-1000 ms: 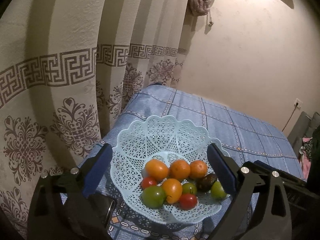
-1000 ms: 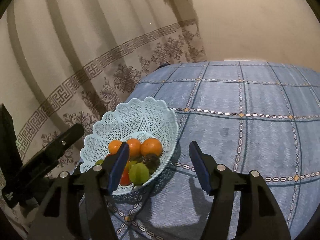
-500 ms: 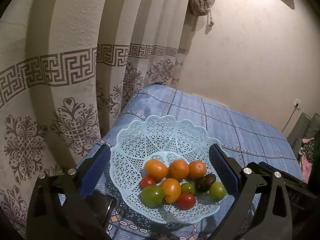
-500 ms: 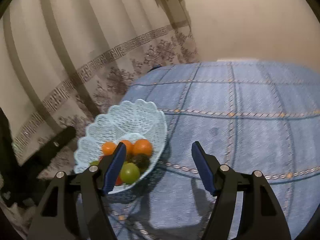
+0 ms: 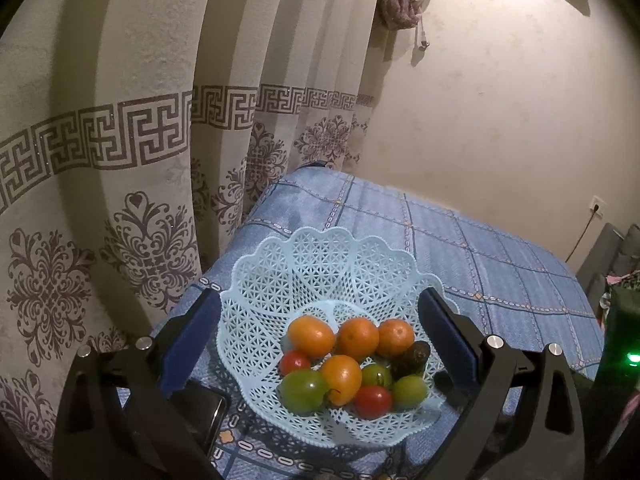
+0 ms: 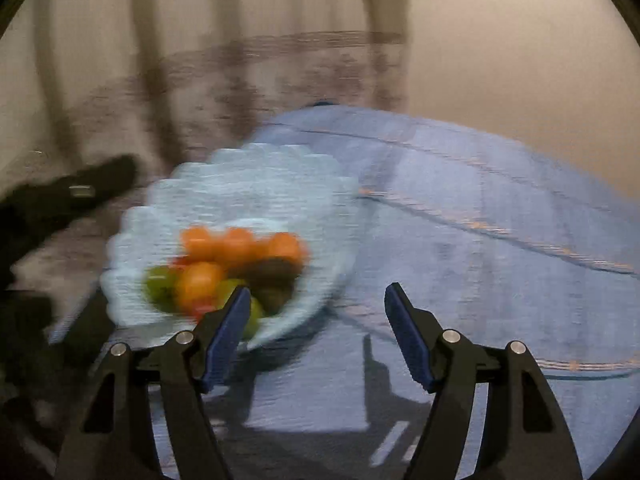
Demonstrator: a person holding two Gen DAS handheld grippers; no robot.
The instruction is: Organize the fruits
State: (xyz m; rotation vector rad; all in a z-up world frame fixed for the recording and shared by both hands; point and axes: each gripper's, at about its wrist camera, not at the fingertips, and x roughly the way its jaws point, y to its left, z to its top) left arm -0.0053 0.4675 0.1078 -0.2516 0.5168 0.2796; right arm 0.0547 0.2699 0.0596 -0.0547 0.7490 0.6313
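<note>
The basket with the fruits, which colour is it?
Light blue basket, clearest in left wrist view.

Blue cloth on table [image 5: 500, 252] bare right of and behind basket [image 5: 320, 264]: open passage there. Curtain [image 5: 120, 160] hangs close along table's left edge, little room. Dark phone [image 5: 208, 416] lies just left of basket. Fruit [image 5: 344, 360] fills basket floor.

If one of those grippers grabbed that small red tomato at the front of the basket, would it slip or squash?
The red tomato looks round and glossy, so it may slip or roll. It probably squashes under a hard pinch. Lifting it might shift the green fruit touching it.
</note>
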